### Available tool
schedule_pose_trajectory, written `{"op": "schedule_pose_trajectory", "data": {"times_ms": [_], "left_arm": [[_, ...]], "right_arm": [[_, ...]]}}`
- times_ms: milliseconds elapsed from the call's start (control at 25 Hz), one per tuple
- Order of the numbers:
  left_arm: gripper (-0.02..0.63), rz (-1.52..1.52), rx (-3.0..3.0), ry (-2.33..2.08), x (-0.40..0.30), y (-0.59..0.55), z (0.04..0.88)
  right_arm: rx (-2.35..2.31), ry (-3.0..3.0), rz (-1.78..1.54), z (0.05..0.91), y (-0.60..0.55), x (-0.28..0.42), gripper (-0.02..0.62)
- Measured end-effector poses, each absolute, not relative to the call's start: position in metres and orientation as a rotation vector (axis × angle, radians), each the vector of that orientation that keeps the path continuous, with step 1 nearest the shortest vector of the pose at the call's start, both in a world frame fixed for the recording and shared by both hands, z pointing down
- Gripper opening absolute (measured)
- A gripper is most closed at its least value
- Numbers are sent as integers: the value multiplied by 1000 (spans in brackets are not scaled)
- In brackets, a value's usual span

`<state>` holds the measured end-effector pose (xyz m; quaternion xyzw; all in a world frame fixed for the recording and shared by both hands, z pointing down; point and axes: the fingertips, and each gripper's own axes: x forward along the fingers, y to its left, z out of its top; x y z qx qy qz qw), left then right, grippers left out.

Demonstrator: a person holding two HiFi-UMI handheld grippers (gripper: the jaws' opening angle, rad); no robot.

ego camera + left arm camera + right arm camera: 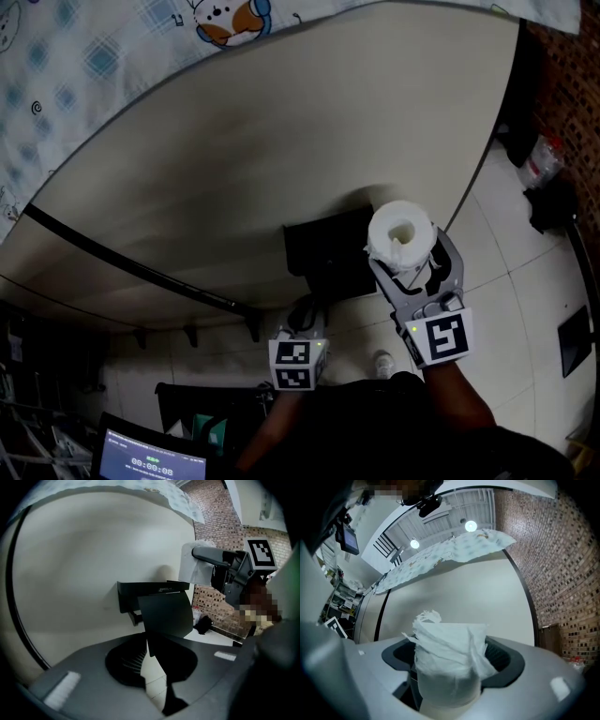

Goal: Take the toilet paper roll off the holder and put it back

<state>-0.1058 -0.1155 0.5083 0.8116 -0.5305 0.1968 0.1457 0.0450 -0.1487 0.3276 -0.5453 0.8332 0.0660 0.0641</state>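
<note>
Right claw (pixel 413 259) grips the toilet paper roll (pixel 401 232) (ragged loose end), just beside the black holder (pixel 323 251); left claw (pixel 303 323) stands open beneath the holder

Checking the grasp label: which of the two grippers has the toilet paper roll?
The right gripper, clamped on the white toilet paper roll; the left gripper carries no roll.

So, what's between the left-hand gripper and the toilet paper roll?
The black wall holder: in the left gripper view it stands just ahead of the left gripper, with the roll beyond, held by the right gripper.
</note>
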Motion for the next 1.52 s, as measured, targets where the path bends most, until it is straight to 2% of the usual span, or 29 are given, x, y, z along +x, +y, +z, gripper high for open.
{"op": "schedule_pose_trajectory", "data": {"times_ms": [560,960,1240,1520], "left_arm": [[66,528,2330,-1424,-103,-98,493],[66,511,2310,-1371,-101,-95,496],[64,502,2311,-1347,-99,-99,496],[63,479,2303,-1309,-98,-101,494]], "right_arm": [[-1715,2414,98,340,-150,86,417],[-1531,2140,-510,406,-180,129,411],[-1279,1986,-856,457,-200,113,411],[-1086,1961,-951,474,-206,82,407]]}}
